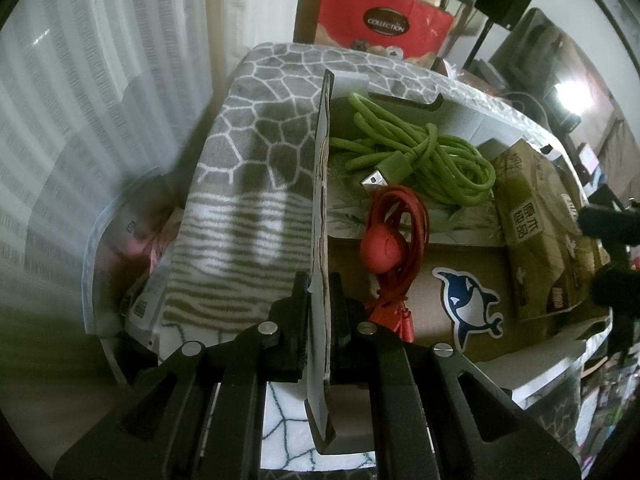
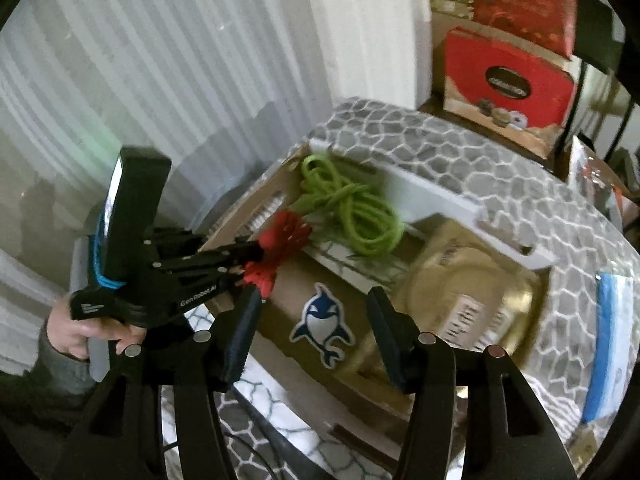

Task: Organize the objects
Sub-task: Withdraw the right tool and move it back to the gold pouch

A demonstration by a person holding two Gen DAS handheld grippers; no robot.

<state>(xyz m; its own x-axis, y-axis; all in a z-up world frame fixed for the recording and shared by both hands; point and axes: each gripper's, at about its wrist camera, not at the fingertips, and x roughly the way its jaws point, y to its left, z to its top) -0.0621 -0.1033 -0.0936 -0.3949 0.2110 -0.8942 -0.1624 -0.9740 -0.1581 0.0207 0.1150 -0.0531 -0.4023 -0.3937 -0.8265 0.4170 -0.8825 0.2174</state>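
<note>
Cardboard box (image 1: 424, 292), open-topped, dolphin sticker (image 1: 470, 304) on its inner floor, sits on a patterned blanket (image 1: 256, 148). My left gripper (image 1: 319, 292) is clamped tight on the box's upright flap (image 1: 322, 184), at its near end. My right gripper (image 2: 312, 312) hovers above the box over the sticker, jaws apart, nothing between them. Contents, relative to the sticker: red cable (image 1: 394, 232) just beyond it, beside the flap; green cable (image 1: 420, 152) further back, coiled; tissue pack (image 1: 536, 220) to the right of the sticker, against the box wall. Red gift boxes (image 1: 384, 20) stand well behind the box. In the right view, a hand (image 2: 80, 332) holds the left gripper's handle.
</note>
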